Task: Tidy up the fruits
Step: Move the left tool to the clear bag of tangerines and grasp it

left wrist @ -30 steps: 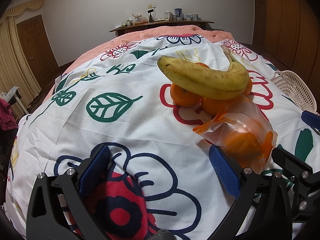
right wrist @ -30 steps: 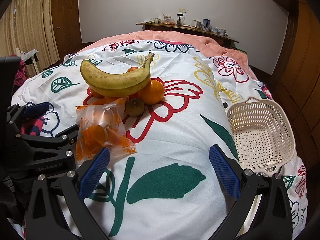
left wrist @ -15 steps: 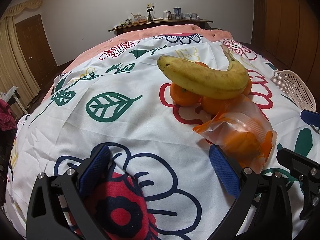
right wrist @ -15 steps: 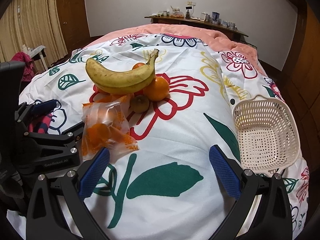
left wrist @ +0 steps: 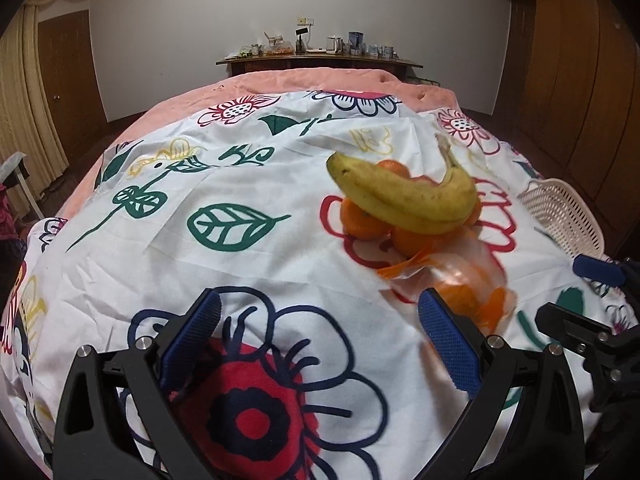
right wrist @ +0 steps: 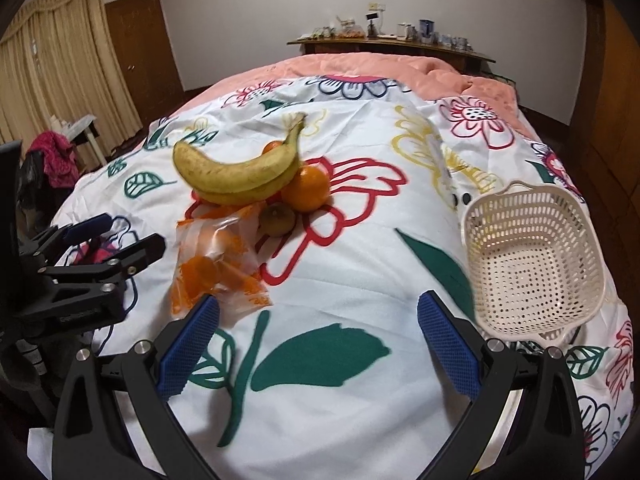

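A yellow banana (left wrist: 404, 198) (right wrist: 240, 172) lies on top of several oranges (left wrist: 360, 220) (right wrist: 308, 188) on the flowered bedsheet. A brownish kiwi (right wrist: 278, 220) sits in front of the oranges. A clear bag with orange pieces (left wrist: 468, 284) (right wrist: 218, 264) lies nearer to me. A cream plastic basket (right wrist: 532, 264) (left wrist: 560, 212) stands empty at the right. My left gripper (left wrist: 320, 340) is open over the sheet, left of the bag. My right gripper (right wrist: 318, 340) is open too, between the bag and the basket, with nothing in it.
The white flowered sheet (right wrist: 360, 280) covers a pink bed (right wrist: 380, 64). A wooden shelf with jars and cups (left wrist: 320, 50) runs along the far wall. Curtains and a door (right wrist: 136, 40) stand at the left, wooden wardrobes at the right.
Both grippers have drawn back and risen a little, so the fruit pile looks farther away. Both stay open. No fruit has moved.
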Available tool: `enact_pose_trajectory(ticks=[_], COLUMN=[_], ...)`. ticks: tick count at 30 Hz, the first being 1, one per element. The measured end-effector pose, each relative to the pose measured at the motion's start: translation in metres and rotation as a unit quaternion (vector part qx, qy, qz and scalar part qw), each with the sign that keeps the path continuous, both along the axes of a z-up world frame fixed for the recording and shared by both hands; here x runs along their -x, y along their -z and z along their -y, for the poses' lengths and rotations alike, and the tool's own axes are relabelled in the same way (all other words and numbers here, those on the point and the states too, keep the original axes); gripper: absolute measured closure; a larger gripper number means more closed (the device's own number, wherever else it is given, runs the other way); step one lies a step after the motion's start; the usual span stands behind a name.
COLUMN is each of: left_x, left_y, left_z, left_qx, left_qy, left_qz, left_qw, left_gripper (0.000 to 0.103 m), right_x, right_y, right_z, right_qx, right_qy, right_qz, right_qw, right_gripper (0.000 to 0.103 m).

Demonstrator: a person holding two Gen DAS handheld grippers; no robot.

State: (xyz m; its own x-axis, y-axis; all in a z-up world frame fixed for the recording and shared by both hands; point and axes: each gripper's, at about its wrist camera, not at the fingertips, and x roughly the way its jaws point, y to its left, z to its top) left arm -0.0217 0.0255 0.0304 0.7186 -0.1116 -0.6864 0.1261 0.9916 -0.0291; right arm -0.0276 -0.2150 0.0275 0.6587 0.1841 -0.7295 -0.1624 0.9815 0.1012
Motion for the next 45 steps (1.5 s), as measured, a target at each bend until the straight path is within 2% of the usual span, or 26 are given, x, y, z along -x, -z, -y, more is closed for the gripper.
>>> enact_pose_trajectory(ticks=[11, 16, 23, 26, 29, 33, 41, 45], left_x=[-0.012, -0.029, -0.044, -0.049, -0.049, -0.046, -0.025, -0.014], left_y=[-0.018, -0.011, 0.005, 0.010, 0.009, 0.008, -0.006, -0.017], left_z=[0.048, 0.063, 0.068, 0.069, 0.070, 0.065, 0.042, 0.025], left_qx=[-0.012, 0.005, 0.018, 0.025, 0.032, 0.047, 0.051, 0.048], left_qy=[0.043, 0.051, 0.043, 0.044, 0.052, 0.056, 0.047, 0.039], left_qz=[-0.027, -0.066, -0.098, -0.107, -0.106, -0.106, -0.076, -0.058], left_qw=[0.9987, 0.9965, 0.9941, 0.9930, 0.9924, 0.9917, 0.9947, 0.9964], left_gripper=[0.003, 0.003, 0.003, 0.009, 0.019, 0.023, 0.025, 0.025], right_x=[0.003, 0.002, -0.001, -0.001, -0.001, -0.001, -0.003, -0.007], right_y=[-0.020, -0.021, -0.015, -0.014, -0.014, -0.016, -0.023, -0.027], right_z=[0.037, 0.041, 0.049, 0.052, 0.052, 0.050, 0.043, 0.028], right_qx=[-0.024, -0.024, -0.030, -0.034, -0.034, -0.029, -0.023, -0.019], right_qy=[0.052, 0.056, 0.064, 0.068, 0.067, 0.064, 0.057, 0.035], right_qz=[0.037, 0.042, 0.036, 0.033, 0.033, 0.035, 0.037, 0.035], right_qw=[0.998, 0.997, 0.997, 0.997, 0.997, 0.997, 0.997, 0.999], right_gripper=[0.005, 0.005, 0.005, 0.005, 0.005, 0.005, 0.005, 0.005])
